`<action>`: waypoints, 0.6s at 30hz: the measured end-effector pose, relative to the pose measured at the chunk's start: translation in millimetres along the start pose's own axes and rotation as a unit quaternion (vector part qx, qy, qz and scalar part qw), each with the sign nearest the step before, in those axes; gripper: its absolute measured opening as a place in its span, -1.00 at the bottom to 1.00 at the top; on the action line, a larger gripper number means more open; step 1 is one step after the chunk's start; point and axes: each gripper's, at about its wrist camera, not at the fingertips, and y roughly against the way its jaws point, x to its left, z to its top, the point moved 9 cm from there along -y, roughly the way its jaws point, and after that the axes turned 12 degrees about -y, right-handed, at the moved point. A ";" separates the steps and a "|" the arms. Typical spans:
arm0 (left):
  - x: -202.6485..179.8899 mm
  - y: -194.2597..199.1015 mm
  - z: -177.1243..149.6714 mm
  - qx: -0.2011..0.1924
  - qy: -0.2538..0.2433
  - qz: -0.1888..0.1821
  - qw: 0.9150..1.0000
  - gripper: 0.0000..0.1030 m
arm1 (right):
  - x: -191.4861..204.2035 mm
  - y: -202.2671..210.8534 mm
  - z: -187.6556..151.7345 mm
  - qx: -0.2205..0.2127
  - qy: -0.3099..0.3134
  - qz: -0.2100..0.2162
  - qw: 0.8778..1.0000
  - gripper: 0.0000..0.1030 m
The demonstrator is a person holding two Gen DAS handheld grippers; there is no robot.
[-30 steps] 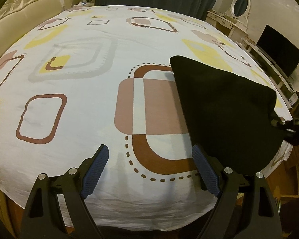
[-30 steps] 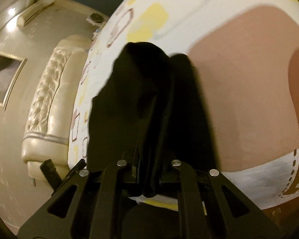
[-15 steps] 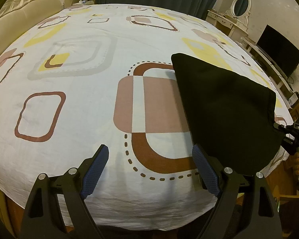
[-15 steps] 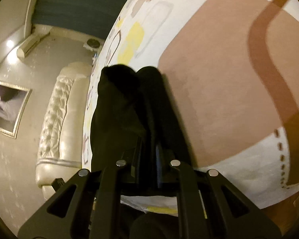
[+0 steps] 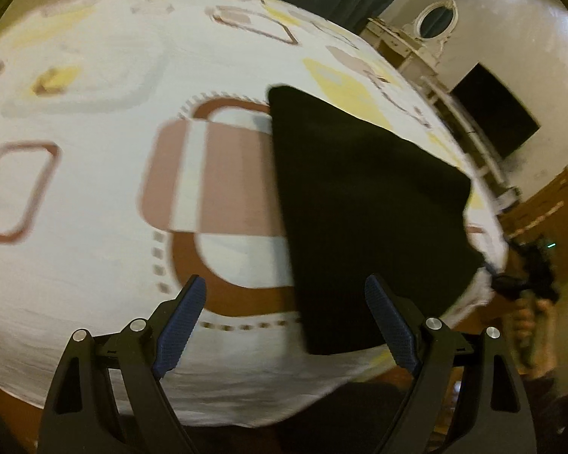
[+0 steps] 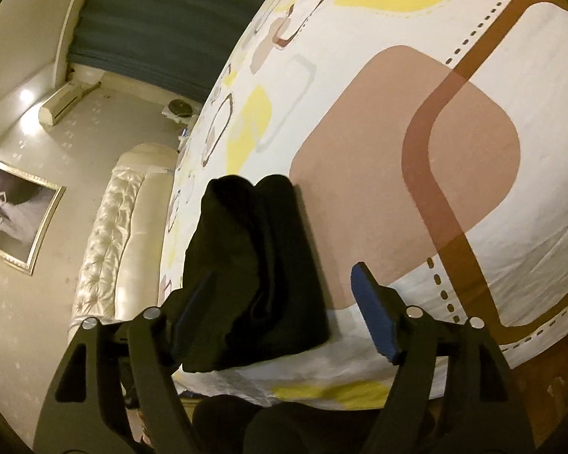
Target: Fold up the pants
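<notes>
The black pants (image 5: 359, 204) lie folded flat on the patterned bedsheet (image 5: 94, 189), right of the brown rounded-square print. My left gripper (image 5: 284, 310) is open and empty above the sheet, its right finger at the pants' near edge. In the right wrist view the pants (image 6: 253, 265) show as a thick folded stack at the bed's edge. My right gripper (image 6: 280, 302) is open, the stack lying between its fingers and touching the left one. The right gripper also shows in the left wrist view (image 5: 526, 276) at the bed's right edge.
A cream tufted headboard (image 6: 110, 242) stands at one end of the bed. A white dresser with an oval mirror (image 5: 431, 26) and a dark TV screen (image 5: 496, 113) stand beyond the bed's far right side. Dark curtains (image 6: 163, 30) hang behind.
My right gripper has opened and let go of the pants, which now rest on the bed. The left gripper has shifted, with the view blurred by motion.
</notes>
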 end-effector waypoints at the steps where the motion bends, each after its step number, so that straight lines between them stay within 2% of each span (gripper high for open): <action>1: -3.2 -3.8 0.2 0.003 0.011 -0.020 1.000 0.64 | -0.7 -5.1 -2.4 0.008 0.003 -0.003 1.000 0.50; 9: -18.3 -29.3 2.2 0.021 0.051 -0.108 0.993 0.67 | -1.6 -40.5 -18.5 0.057 0.017 -0.010 0.998 0.52; 14: -27.2 -41.4 6.8 0.021 0.065 -0.132 0.989 0.70 | 2.2 -54.9 -25.1 0.085 0.016 0.015 0.996 0.53; 18: -37.5 -48.1 9.4 0.021 0.073 -0.162 0.984 0.74 | 6.3 -63.9 -30.6 0.094 0.031 0.013 0.995 0.54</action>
